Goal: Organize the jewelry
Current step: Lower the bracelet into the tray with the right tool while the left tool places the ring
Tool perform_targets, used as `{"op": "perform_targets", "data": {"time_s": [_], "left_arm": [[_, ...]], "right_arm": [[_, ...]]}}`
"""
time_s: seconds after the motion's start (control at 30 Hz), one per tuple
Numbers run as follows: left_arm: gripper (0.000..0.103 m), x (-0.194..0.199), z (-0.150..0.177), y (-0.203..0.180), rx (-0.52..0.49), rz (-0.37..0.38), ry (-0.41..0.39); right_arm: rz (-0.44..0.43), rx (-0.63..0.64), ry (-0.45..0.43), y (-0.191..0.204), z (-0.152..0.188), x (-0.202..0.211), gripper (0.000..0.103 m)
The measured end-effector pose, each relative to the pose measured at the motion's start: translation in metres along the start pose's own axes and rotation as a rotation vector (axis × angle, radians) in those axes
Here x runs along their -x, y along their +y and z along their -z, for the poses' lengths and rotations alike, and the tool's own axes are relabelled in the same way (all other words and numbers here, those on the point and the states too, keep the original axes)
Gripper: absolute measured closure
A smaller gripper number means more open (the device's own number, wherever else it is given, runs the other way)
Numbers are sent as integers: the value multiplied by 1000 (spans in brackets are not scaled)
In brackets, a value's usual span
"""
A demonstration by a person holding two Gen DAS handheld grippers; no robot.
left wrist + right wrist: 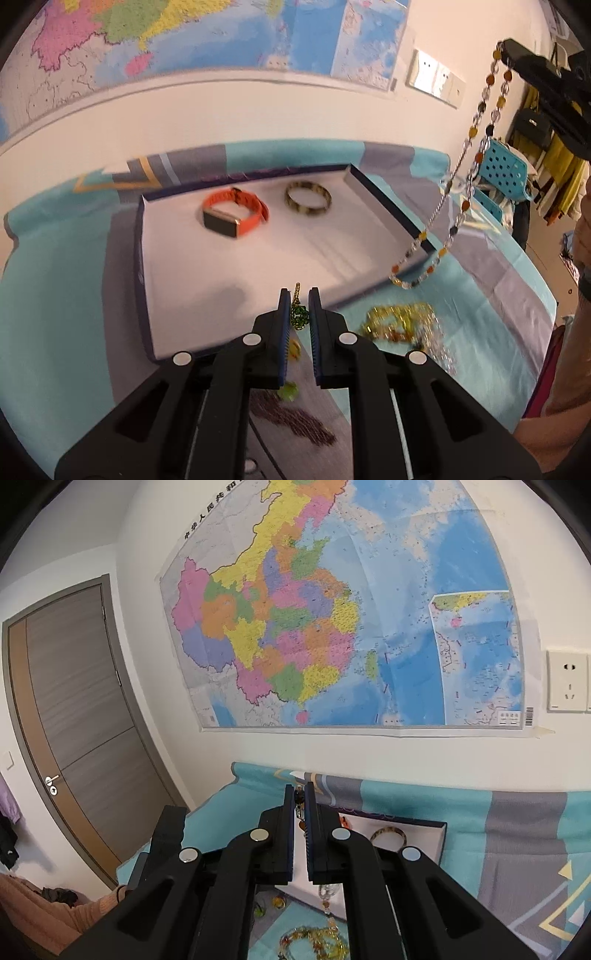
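1. Left gripper (298, 308): jaws nearly closed, pinching a green bead piece (299, 314) with a thin gold stem standing up between the tips. More of the piece trails down below the jaws, a yellow bead and a green one; whether it has cleared the cloth (55, 295) cannot be told.
2. Gold pile (400, 325): tangled gold and amber chain on the cloth, just right of the left gripper, outside the tray. A dark beaded strand (291, 417) lies nearer still, under the gripper body.
3. Tray (142, 258): white-floored, dark-rimmed, straight ahead of the left gripper, its near edge just beyond the tips. The likely drop is forward over that edge; the left hand is the nearer one.
4. Tray contents: orange watch (236, 216) at mid-back, banded bangle (308, 197) to its right, apart from each other.
5. Right gripper (300, 801): jaws closed on a long necklace (476, 147) of amber, dark and clear links. It hangs nearly upright in a loop, high and to the right, its low end over the tray's near right corner. Whether it touches there is unclear.
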State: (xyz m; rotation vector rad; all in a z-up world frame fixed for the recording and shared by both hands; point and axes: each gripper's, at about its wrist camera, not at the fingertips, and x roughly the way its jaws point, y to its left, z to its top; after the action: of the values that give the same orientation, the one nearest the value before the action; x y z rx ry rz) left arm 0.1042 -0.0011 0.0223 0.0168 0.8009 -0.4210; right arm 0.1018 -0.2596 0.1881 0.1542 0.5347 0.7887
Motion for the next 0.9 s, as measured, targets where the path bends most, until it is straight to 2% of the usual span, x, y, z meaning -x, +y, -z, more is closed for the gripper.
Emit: {"op": "perform_targets", "data": {"time_s": [0.4,0.57,0.9], "left_arm": [[92,-35,-26,27,33,-33,35],[92,-54,-26,34,42,-54,77],[92,-71,-22,44,56,-82,130]], "right_arm": [[-8,-12,55,-13,-8,-57,99],[-3,-37,105,-31,3,-74,99],[79,-31,225,-55,34,-99,99]]}}
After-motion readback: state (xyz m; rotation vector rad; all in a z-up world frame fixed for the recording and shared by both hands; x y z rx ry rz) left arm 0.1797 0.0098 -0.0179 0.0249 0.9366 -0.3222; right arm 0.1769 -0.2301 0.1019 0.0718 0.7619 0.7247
